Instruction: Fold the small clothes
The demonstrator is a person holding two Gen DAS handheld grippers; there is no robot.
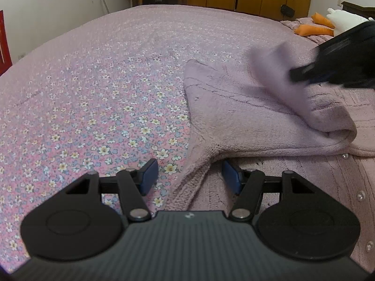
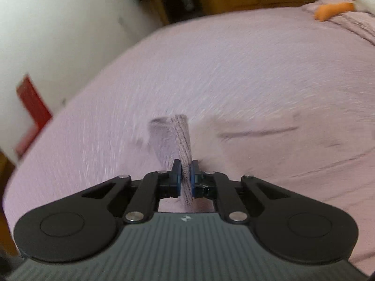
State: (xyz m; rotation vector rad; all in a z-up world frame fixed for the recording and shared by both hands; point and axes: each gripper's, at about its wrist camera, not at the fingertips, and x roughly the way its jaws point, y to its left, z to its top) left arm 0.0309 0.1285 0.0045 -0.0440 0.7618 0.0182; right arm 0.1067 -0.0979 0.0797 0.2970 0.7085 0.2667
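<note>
Your mauve knit cardigan (image 1: 246, 117) lies on the bed (image 1: 93, 82), toward the right of the left wrist view, over a bedspread printed with small white, blue and pink flowers. The knit is fuzzy and soft, with a ribbed edge and a row of small pearly buttons (image 1: 359, 195) down the part nearest you. One sleeve (image 1: 328, 119) is folded back on itself into a thick rounded roll. Your left claw (image 1: 189, 175) stands at a middling opening, blue pads (image 1: 150, 171) apart, with the ribbed hem of the cardigan running between them; the pads do not press on it. Your right claw (image 2: 185, 180) is closed on a ribbed cuff (image 2: 181, 138), which stands up from between the blue pads as a narrow tube with an open end. In the left wrist view that same claw (image 1: 304, 72) shows as a dark smeared shape at the right edge, the lifted knit beside it blurred. The right wrist view is heavily motion-blurred: the bedspread's print dissolves into streaks and the body of the cardigan cannot be made out there. At the far corner, an orange and white soft toy (image 1: 328, 23) is cut off by the frame edge.
</note>
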